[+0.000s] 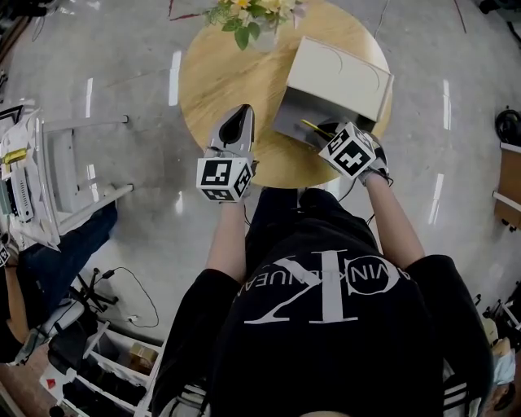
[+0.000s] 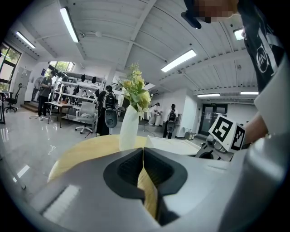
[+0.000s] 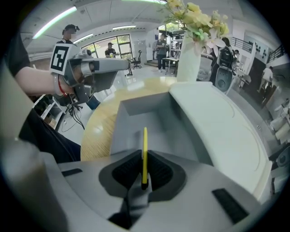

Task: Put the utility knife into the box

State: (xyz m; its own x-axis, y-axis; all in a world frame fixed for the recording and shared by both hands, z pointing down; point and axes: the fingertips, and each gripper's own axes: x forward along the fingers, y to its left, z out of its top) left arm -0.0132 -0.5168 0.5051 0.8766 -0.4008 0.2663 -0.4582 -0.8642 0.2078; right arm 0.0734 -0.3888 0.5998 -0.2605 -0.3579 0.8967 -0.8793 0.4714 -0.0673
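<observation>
A slim yellow utility knife is clamped edge-on in my right gripper, which is shut on it. The knife points out over the open grey box, whose white lid leans back to the right. The box stands on the right half of a round wooden table. My left gripper hovers over the table's near left part, jaws shut with nothing between them; in its own view only a sliver of tabletop shows past the left gripper.
A white vase of yellow flowers stands at the table's far edge, behind the box. A white shelf unit and floor cables lie to the left. Bare wood lies between my left gripper and the box.
</observation>
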